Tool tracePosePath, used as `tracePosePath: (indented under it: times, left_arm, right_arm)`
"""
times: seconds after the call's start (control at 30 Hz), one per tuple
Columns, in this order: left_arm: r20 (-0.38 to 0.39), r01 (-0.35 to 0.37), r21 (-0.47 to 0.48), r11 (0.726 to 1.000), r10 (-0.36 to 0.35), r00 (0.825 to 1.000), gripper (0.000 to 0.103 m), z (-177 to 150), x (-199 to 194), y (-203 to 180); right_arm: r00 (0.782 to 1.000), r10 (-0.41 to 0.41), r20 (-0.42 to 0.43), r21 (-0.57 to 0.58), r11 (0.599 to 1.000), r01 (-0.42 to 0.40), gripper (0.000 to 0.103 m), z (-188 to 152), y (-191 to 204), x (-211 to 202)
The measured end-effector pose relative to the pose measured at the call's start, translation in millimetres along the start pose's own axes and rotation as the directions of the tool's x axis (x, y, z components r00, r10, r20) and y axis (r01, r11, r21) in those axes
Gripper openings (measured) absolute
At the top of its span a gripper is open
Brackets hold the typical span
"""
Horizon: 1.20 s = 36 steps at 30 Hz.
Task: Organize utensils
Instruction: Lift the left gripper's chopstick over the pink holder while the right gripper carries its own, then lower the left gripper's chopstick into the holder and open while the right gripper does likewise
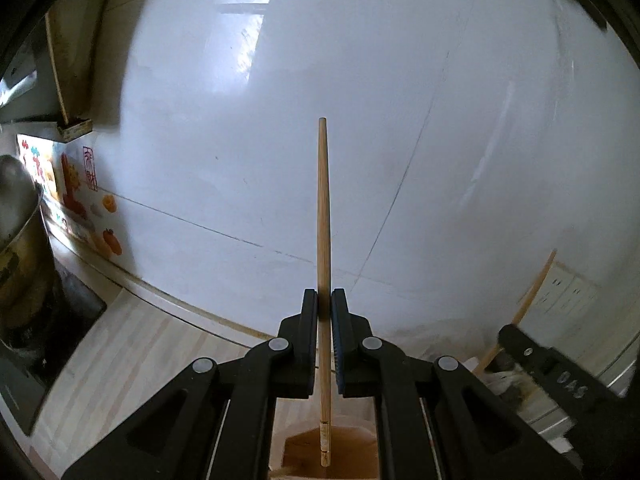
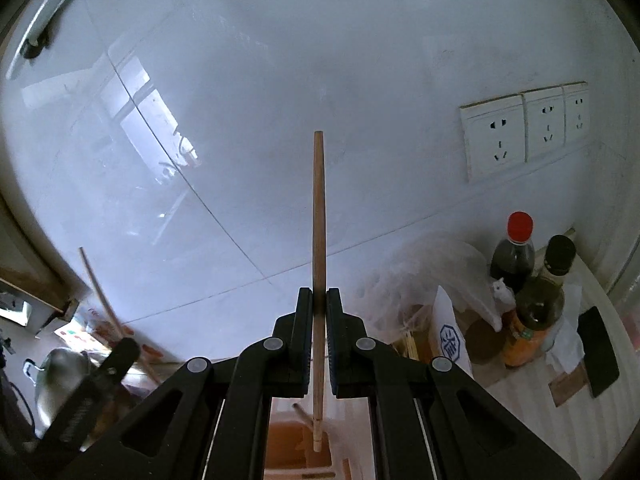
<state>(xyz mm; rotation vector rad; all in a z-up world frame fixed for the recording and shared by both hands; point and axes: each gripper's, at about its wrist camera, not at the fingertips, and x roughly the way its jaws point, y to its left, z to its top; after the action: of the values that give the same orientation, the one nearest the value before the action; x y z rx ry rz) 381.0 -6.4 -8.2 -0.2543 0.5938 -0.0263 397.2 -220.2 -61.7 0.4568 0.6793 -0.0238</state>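
The left gripper [image 1: 324, 300] clamps one wooden chopstick [image 1: 323, 216] upright above the brown holder [image 1: 348, 452]. The right gripper [image 2: 319, 300] clamps a second chopstick [image 2: 319, 232] above the same holder [image 2: 288, 444], near the sauce bottles [image 2: 520, 256]

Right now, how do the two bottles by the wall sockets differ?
The red-capped bottle has a bright red cap, while the dark-capped bottle has a blackish one. The red-capped bottle looks nearly black throughout; the dark-capped bottle is olive-toned with an orange label low down. The red-capped bottle stands farther back, partly hidden by the dark-capped bottle. Both stand upright on the counter.
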Motion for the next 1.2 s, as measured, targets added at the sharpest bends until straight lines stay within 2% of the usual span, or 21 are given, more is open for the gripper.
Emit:
tracePosePath:
  times: [0.37, 0.7, 0.8, 0.9, 0.93, 0.97, 1.03, 1.1, 1.13, 1.2]
  left_arm:
    - [-0.072, -0.013, 0.1, 0.995, 0.02, 0.997, 0.004, -26.7, 21.3, -3.2]
    - [-0.128, -0.001, 0.18, 0.984, 0.025, 0.991, 0.007, -37.2, 7.9, -3.7]
    - [-0.164, 0.004, 0.202, 0.979, 0.03, 0.986, 0.01, -35.3, -6.7, -7.3]
    - [-0.165, 0.016, 0.193, 0.981, 0.017, 0.986, 0.024, -29.1, -30.0, -3.7]
    - [-0.163, 0.007, 0.191, 0.982, 0.025, 0.986, 0.042, -27.5, -37.0, -1.7]
    - [-0.159, -0.004, 0.185, 0.983, 0.034, 0.987, 0.064, -25.9, -42.9, 1.1]
    - [-0.146, -0.019, 0.155, 0.988, 0.042, 0.988, 0.081, -23.6, -58.1, 9.6]
    - [-0.156, -0.031, 0.137, 0.99, 0.053, 0.986, 0.081, -23.1, -67.8, 19.5]
    - [-0.174, -0.046, 0.13, 0.99, 0.068, 0.982, 0.084, -24.7, -71.6, 25.1]
    - [-0.194, -0.053, 0.125, 0.991, 0.077, 0.978, 0.099, -30.3, -78.9, 32.2]
  right_arm:
    - [0.999, 0.025, -0.026, -0.033, 0.999, -0.026, 0.007, -23.2, 4.9, 10.3]
    - [0.996, 0.041, -0.076, -0.06, 0.997, -0.046, 0.007, -37.9, -5.5, 5.0]
    - [0.989, 0.072, -0.129, -0.076, 0.994, -0.083, 0.008, -38.3, -3.9, 5.8]
    - [0.979, 0.094, -0.181, -0.079, 0.991, -0.11, 0.009, -36.9, -3.6, 4.4]
    - [0.978, 0.099, -0.185, -0.077, 0.99, -0.115, 0.015, -35.8, -4.4, 1.1]
    - [0.978, 0.103, -0.184, -0.077, 0.99, -0.118, 0.018, -34.5, -4.6, -2.7]
    - [0.979, 0.108, -0.172, -0.072, 0.99, -0.122, 0.035, -32.1, -7.1, -13.6]
    - [0.979, 0.116, -0.166, -0.066, 0.99, -0.128, 0.042, -31.1, -10.4, -25.3]
    - [0.98, 0.112, -0.164, -0.065, 0.99, -0.124, 0.044, -30.8, -11.3, -30.0]
    - [0.981, 0.104, -0.162, -0.058, 0.992, -0.115, 0.049, -31.4, -16.7, -40.7]
